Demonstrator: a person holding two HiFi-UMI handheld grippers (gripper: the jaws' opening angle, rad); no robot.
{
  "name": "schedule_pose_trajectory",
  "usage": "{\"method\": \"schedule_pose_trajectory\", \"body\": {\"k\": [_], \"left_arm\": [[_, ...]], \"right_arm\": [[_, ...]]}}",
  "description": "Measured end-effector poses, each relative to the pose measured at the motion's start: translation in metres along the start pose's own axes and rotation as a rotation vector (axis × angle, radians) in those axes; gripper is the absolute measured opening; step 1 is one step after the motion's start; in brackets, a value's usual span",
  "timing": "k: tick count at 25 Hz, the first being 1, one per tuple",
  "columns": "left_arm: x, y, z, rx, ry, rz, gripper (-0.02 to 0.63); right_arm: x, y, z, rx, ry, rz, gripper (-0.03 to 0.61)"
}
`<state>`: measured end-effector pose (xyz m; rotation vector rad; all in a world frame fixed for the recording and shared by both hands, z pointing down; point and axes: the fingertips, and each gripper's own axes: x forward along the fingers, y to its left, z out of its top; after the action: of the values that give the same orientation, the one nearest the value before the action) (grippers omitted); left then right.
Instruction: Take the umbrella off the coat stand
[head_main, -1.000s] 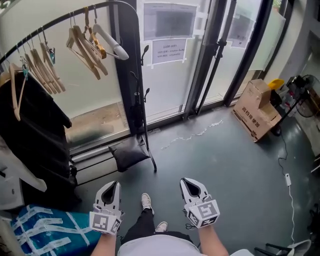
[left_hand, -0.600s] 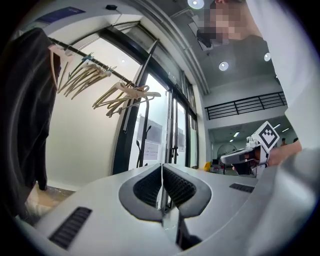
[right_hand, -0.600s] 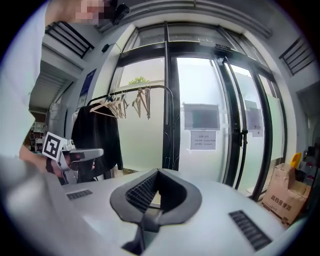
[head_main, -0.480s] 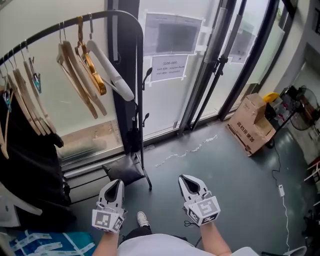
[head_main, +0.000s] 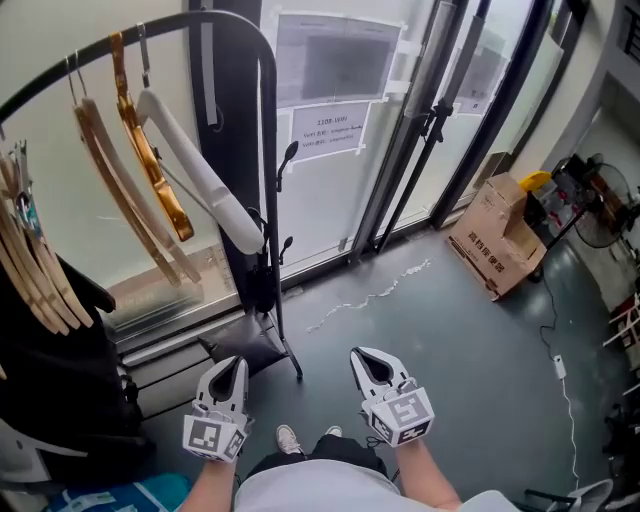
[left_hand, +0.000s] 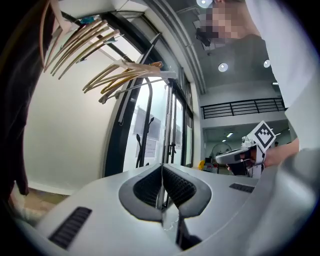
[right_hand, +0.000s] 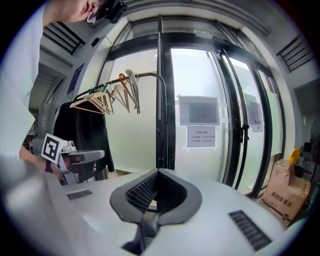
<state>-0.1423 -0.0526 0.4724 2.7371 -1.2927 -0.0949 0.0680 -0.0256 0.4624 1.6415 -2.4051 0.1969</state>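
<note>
My left gripper (head_main: 230, 366) has its jaws pressed together with nothing between them, and my right gripper (head_main: 364, 358) is the same, closed and empty. Both are low and side by side, pointing at the clothes rack (head_main: 268, 130). A dark folded bundle that I take for the umbrella (head_main: 262, 278) hangs against the rack's end post, ahead of my left jaws and a little to their right, well apart from both pairs. Wooden hangers (head_main: 120, 200) hang above and left of my left jaws. A cardboard box (head_main: 495, 235) sits far right of my right jaws.

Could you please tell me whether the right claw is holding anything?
No, the right claw is shut with nothing between its jaws.
</note>
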Motion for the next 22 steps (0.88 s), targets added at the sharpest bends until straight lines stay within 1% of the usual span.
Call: {"method": "schedule_pose_trajectory", "body": {"k": [2, 4, 6, 9, 14, 17, 22], "left_arm": [[0.004, 0.001, -0.001, 0.001, 0.006, 0.006, 0.028], [0.006, 0.0, 0.004, 0.019, -0.003, 0.025, 0.028], [0.005, 0.002, 0.009, 0.033, -0.011, 0.056, 0.028], [0.005, 0.003, 0.014, 0.033, -0.019, 0.104, 0.028], [0.012, 0.004, 0.02, 0.042, -0.031, 0.165, 0.028], [0.019, 0.004, 0.025, 0.062, -0.04, 0.187, 0.028], [0.021, 0.007, 0.023, 0.073, -0.025, 0.219, 0.028]], "right_arm": [[0.006, -0.003, 0.001, -0.001, -0.003, 0.013, 0.017], [0.012, -0.006, 0.002, -0.003, -0.009, 0.037, 0.018], [0.02, -0.007, 0.004, -0.006, -0.016, 0.069, 0.017], [0.034, -0.008, 0.016, -0.031, -0.032, 0.121, 0.018], [0.048, -0.021, 0.035, -0.055, -0.065, 0.172, 0.018], [0.057, -0.022, 0.033, -0.056, -0.062, 0.204, 0.018], [0.074, -0.02, 0.023, -0.046, -0.044, 0.248, 0.018]]}}
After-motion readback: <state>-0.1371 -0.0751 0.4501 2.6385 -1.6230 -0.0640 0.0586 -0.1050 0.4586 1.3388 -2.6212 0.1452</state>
